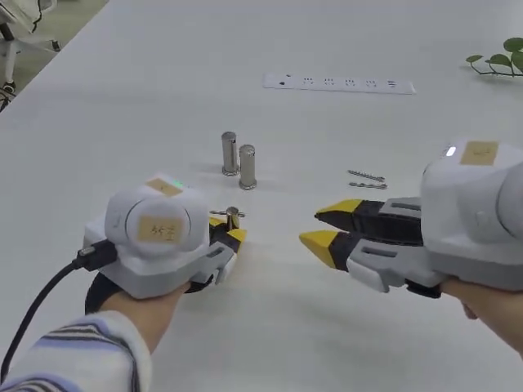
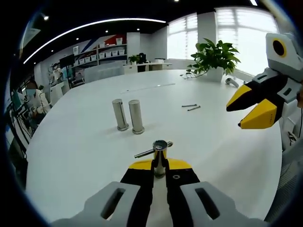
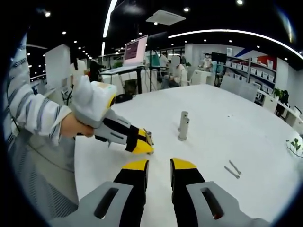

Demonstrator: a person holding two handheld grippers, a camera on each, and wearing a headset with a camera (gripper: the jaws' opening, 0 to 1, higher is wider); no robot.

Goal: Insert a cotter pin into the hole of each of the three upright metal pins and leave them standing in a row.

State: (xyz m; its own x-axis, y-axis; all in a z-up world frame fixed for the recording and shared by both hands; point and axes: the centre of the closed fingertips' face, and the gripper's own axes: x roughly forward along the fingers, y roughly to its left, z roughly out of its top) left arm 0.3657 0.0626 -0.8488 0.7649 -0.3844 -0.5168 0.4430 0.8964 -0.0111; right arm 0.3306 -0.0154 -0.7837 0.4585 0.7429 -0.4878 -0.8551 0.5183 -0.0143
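**Desk:** The left hand-held gripper (image 2: 160, 166), what has it got?

**Photographer:** Its jaws are clamped on an upright metal pin (image 2: 160, 156). A cotter pin (image 2: 147, 152) sits through the hole near the pin's top and sticks out to one side. I cannot tell whether the pin's foot touches the white worktop (image 1: 147, 90).

**Desk:** And the right hand-held gripper (image 1: 320, 225)?

**Photographer:** Its yellow-tipped jaws are narrowly parted and carry nothing. It is held level, aimed at the left one, with the tips near each other but apart.

**Desk:** The hands?

**Photographer:** Each hand grips its tool from beneath. There is a striped sleeve (image 1: 78, 353) at the left wrist, and a black cable (image 1: 37, 304) trails from that tool.

**Desk:** Anything else around?

**Photographer:** Two more metal pins (image 1: 230, 153) (image 1: 247, 167) stand just beside each other beyond the left tool. Two loose cotter pins (image 1: 365, 175) (image 1: 367, 185) lie side by side beyond the right tool. A power strip (image 1: 339, 83) lies farther back, and plant leaves (image 1: 498, 61) show at the far right edge.
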